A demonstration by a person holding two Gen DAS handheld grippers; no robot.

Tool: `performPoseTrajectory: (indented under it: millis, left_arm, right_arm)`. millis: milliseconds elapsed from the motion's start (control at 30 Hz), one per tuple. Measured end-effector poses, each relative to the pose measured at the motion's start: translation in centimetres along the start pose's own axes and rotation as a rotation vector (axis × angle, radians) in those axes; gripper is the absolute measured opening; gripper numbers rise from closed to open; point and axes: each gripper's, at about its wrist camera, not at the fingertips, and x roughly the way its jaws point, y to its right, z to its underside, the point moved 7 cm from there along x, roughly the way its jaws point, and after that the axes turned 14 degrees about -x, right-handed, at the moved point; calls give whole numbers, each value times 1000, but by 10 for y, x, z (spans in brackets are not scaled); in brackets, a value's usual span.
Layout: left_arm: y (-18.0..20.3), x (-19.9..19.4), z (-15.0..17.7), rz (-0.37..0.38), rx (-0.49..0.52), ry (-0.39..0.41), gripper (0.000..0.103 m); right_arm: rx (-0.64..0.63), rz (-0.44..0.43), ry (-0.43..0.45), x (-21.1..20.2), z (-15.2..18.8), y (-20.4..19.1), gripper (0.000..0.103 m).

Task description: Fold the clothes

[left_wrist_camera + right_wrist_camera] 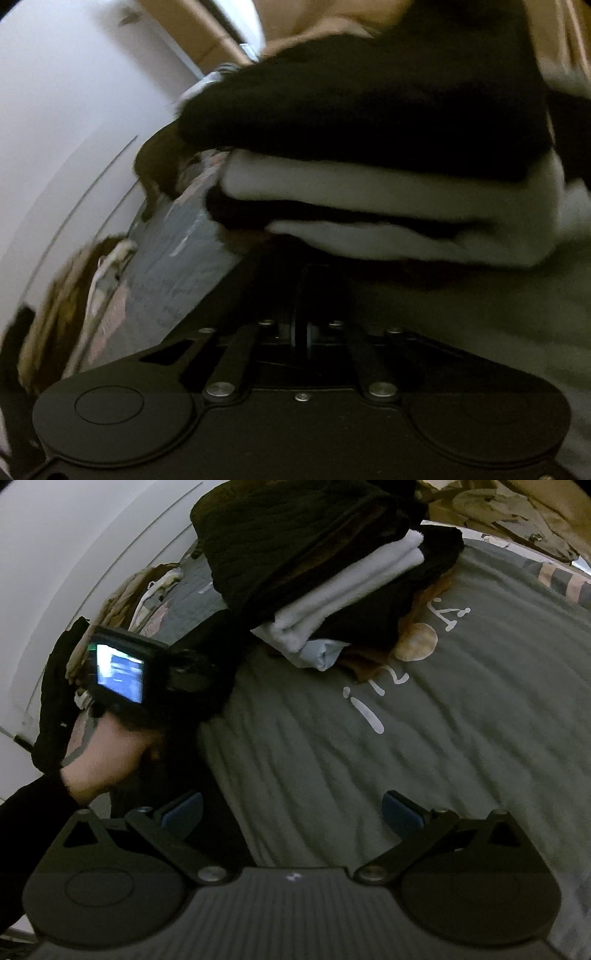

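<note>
1 grey shirt (424,746) lies flat, just beside 1 stack of folded clothes (325,565). Right gripper (291,814) spread above shirt. Left gripper (304,295) pressed together at shirt's edge near stack; pinch unclear.

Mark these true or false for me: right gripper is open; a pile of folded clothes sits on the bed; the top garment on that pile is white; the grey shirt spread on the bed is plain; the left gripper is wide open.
1. The right gripper is open. True.
2. A pile of folded clothes sits on the bed. True.
3. The top garment is white. False: the black garment is on top, white ones lower.
4. The grey shirt is plain. False: it carries a white print.
5. The left gripper is wide open. False: it is shut.
</note>
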Motion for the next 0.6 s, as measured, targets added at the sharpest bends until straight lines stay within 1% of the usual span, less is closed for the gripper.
performPoseTrajectory:
  millis: [100, 200, 300, 367, 500, 600]
  left_arm:
    - [-32, -16, -9, 4, -90, 22, 5]
    - [-72, -37, -14, -10, -192, 36, 4]
    - [-118, -58, -10, -39, -296, 46, 3]
    - [-151, -75, -3, -62, -359, 52, 3]
    - [-216, -121, 23, -93, -487, 57, 3]
    - [-257, -150, 40, -125, -554, 71, 3]
  right_arm:
    - [-11, -4, 2, 0, -2, -5, 103]
    - [-26, -11, 3, 1, -3, -14, 103]
    - [-45, -14, 1, 1, -4, -26, 103]
    - [-59, -18, -1, 2, -4, -35, 103]
    - [-85, -27, -2, 4, -8, -54, 103]
    - [-112, -37, 0, 7, -11, -73, 103]
